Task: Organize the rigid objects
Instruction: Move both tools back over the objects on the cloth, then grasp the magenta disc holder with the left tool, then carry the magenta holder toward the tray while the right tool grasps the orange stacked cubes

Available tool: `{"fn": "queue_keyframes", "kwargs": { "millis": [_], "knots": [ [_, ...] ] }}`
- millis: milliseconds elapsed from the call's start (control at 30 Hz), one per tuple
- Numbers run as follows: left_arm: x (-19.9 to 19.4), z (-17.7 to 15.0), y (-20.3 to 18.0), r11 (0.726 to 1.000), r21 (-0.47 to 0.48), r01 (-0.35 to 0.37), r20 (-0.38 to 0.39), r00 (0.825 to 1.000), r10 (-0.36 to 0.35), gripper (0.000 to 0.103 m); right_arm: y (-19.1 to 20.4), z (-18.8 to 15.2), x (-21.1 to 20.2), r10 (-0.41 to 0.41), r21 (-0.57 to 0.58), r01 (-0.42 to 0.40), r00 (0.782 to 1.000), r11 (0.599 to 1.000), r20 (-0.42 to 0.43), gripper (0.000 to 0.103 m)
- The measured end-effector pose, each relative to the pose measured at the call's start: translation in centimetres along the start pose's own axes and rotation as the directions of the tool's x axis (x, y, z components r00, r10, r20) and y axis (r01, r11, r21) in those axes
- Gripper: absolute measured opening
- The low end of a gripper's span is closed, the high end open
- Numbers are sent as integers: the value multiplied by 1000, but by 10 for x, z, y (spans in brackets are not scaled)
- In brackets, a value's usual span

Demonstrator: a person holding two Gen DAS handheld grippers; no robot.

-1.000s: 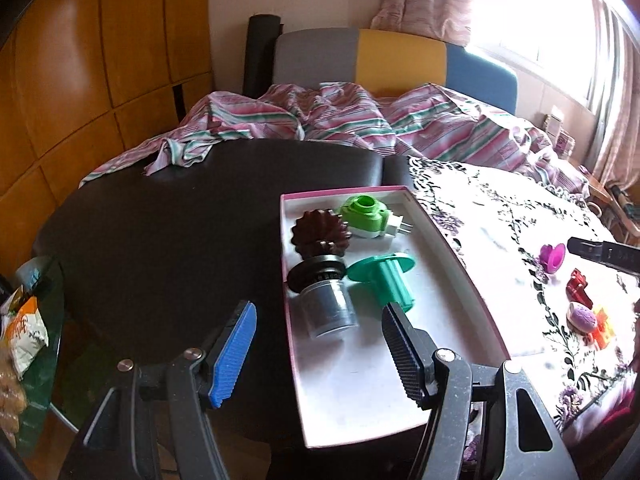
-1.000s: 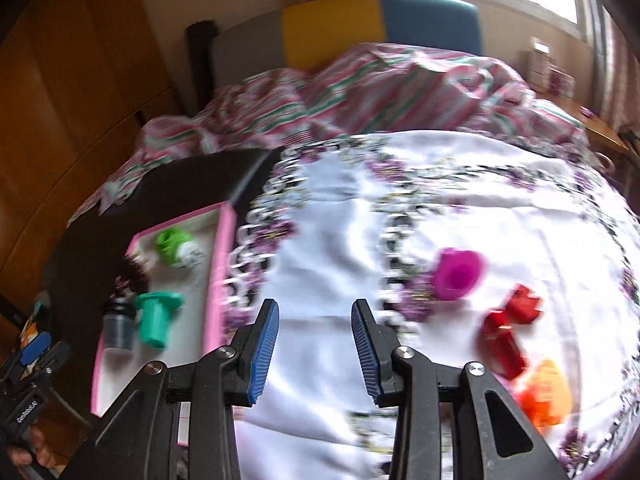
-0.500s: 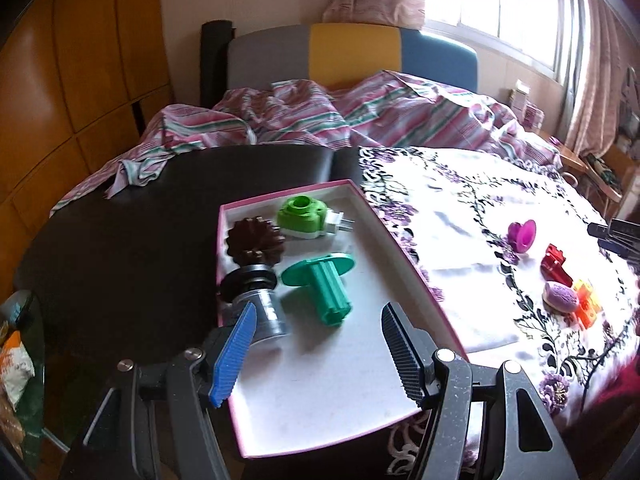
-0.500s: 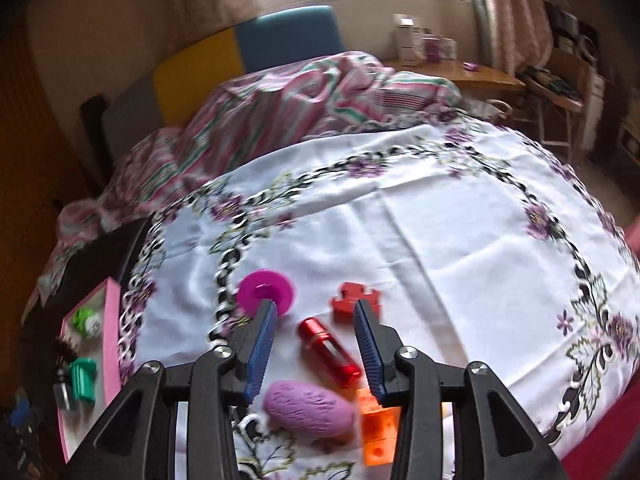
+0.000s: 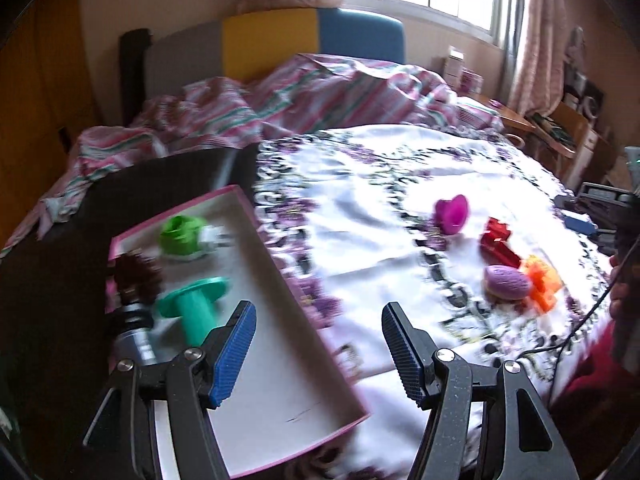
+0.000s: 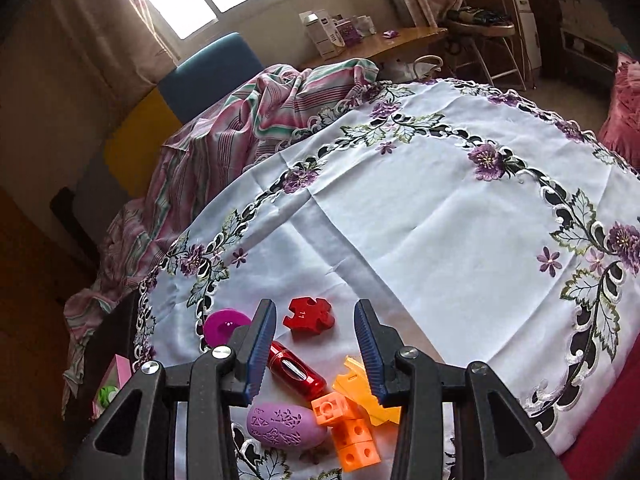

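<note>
A pink-rimmed white tray [image 5: 280, 360] holds a green plug piece [image 5: 182, 234], a brown gear [image 5: 136, 276], a teal spool [image 5: 196, 308] and a grey cylinder [image 5: 134, 336]. My left gripper [image 5: 316, 312] hangs open above the tray's right rim, holding nothing. On the tablecloth lie a magenta disc [image 6: 224, 326], a red puzzle piece [image 6: 308, 314], a red cylinder [image 6: 298, 372], a purple egg [image 6: 284, 426], orange cubes [image 6: 352, 436] and a flat orange piece [image 6: 360, 388]. My right gripper [image 6: 314, 308] is open just above this cluster, the red cylinder lying below its left finger, untouched.
A white cloth with purple flowers [image 6: 440, 220] covers most of the round table; its left part is bare dark wood [image 5: 60, 280]. Striped bedding [image 5: 320, 88] lies behind. A desk with boxes [image 6: 360, 40] stands at the back right. A hand and a cable [image 5: 580, 320] are at the right.
The left gripper has swung right, from over the tray's middle to its right rim. The right gripper has moved right and rolled, from bare cloth to above the cluster of pieces.
</note>
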State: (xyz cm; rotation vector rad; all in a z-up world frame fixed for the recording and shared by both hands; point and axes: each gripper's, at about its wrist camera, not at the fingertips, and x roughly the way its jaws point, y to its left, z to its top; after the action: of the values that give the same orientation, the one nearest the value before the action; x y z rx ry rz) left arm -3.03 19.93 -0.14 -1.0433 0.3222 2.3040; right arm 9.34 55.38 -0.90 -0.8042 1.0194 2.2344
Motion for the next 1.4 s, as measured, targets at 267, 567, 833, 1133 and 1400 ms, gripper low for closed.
{"fn": "queue_keyframes", "kwargs": {
  "millis": [267,567,833,1133,1400],
  "knots": [
    [47,31,-54,989,86,118,-70,991,-113,66,0,-1,7,45,19,-45,998,999,-51,41],
    [108,77,-99,974,96,205,-121,974,-193,66,5,-1,14,69,-3,-70,994,998,-82,42],
    [157,106,-128,961,106,257,-136,961,-242,83,3,-1,19,93,21,-92,989,996,-111,42],
    [206,107,-154,952,138,272,-203,949,-242,57,6,-3,26,102,13,-101,985,995,-141,43],
    [177,96,-127,950,85,301,-164,944,-285,57,2,-1,26,91,18,-89,987,996,-129,43]
  ]
}}
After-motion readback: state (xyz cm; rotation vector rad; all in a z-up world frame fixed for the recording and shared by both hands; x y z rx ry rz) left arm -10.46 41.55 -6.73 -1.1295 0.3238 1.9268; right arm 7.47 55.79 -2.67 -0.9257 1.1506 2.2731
